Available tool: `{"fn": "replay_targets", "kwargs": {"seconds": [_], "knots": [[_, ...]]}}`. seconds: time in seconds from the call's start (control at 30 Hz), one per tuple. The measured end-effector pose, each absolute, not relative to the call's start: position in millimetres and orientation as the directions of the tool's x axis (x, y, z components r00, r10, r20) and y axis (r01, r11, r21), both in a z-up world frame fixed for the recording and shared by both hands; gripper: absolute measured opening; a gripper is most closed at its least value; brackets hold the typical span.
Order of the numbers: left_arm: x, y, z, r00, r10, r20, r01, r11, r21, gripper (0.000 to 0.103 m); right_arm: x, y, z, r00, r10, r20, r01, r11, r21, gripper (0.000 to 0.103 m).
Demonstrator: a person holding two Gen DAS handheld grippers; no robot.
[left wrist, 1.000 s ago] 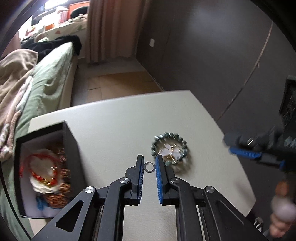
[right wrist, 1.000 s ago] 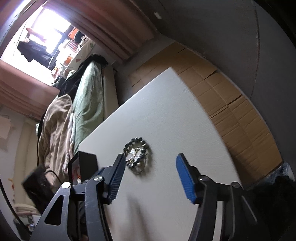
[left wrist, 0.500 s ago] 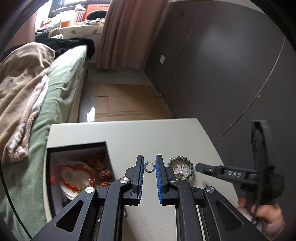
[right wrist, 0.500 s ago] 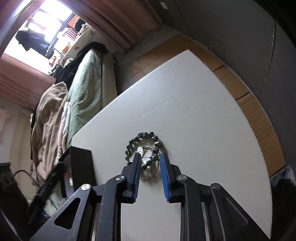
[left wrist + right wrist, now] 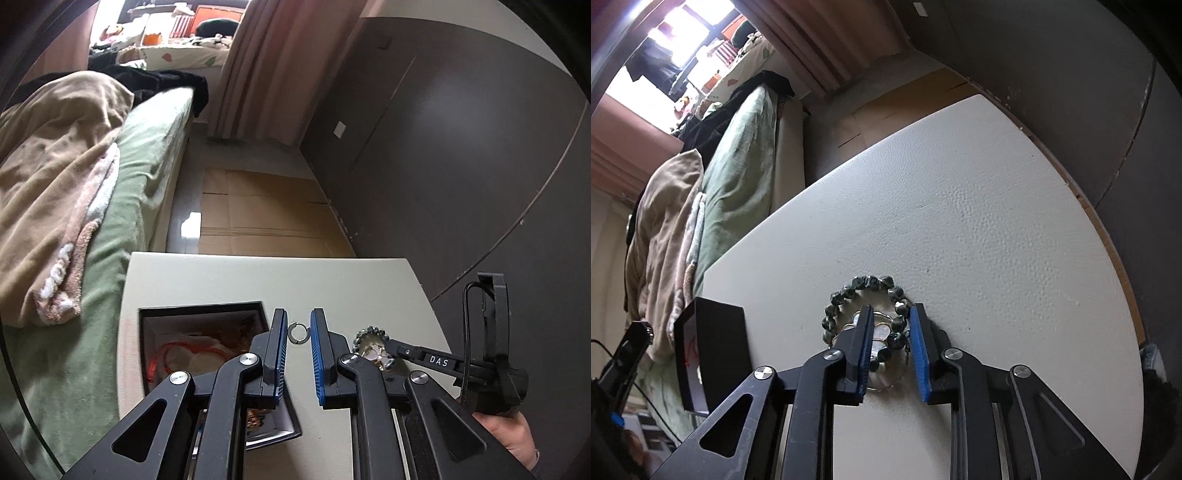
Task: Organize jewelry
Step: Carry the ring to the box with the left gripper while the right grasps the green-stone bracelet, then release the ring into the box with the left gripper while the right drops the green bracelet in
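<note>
My left gripper (image 5: 297, 332) is shut on a small silver ring (image 5: 297, 332) and holds it above the table, beside the open black jewelry box (image 5: 207, 310), which holds red and orange beaded pieces. My right gripper (image 5: 891, 334) is down on the white table (image 5: 979, 229), its jaws narrowed around one side of a dark green bead bracelet (image 5: 849, 295) that lies on a small pile of gold and white jewelry. The bracelet (image 5: 369, 330) and right gripper also show in the left wrist view. The box (image 5: 713, 332) stands left of the bracelet.
A bed (image 5: 140, 155) with a green sheet and a beige blanket runs along the table's left side. Cardboard covers the floor (image 5: 258, 206) beyond the table. A dark wall (image 5: 461, 147) stands to the right. The table's curved edge lies close on the right.
My left gripper rose and shifted left toward the box, still holding the ring. My right gripper narrowed from wide open and came down around the bead bracelet.
</note>
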State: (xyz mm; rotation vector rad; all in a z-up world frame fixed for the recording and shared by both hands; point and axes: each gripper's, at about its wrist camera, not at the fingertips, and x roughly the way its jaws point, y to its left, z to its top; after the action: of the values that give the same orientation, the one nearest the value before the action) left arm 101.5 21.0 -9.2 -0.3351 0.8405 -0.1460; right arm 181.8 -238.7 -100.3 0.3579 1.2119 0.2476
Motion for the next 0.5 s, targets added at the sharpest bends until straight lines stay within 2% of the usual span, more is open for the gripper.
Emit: {"fn": "replay_targets", "kwargs": {"seconds": [0.17, 0.5], "knots": [[96, 36, -7, 0.656, -0.256, -0.710, -0.034, 0.930, -0.367, 0.013, 175, -238, -87, 0.381, 0.383, -0.842, -0.019, 0.913, 0.407, 0.011], [85, 52, -18, 0.611, -0.279, -0.741, -0.098, 0.902, -0.421, 0.014, 147, -228, -48, 0.447, 0.497, -0.744, -0.112, 0.856, 0.505, 0.011]]}}
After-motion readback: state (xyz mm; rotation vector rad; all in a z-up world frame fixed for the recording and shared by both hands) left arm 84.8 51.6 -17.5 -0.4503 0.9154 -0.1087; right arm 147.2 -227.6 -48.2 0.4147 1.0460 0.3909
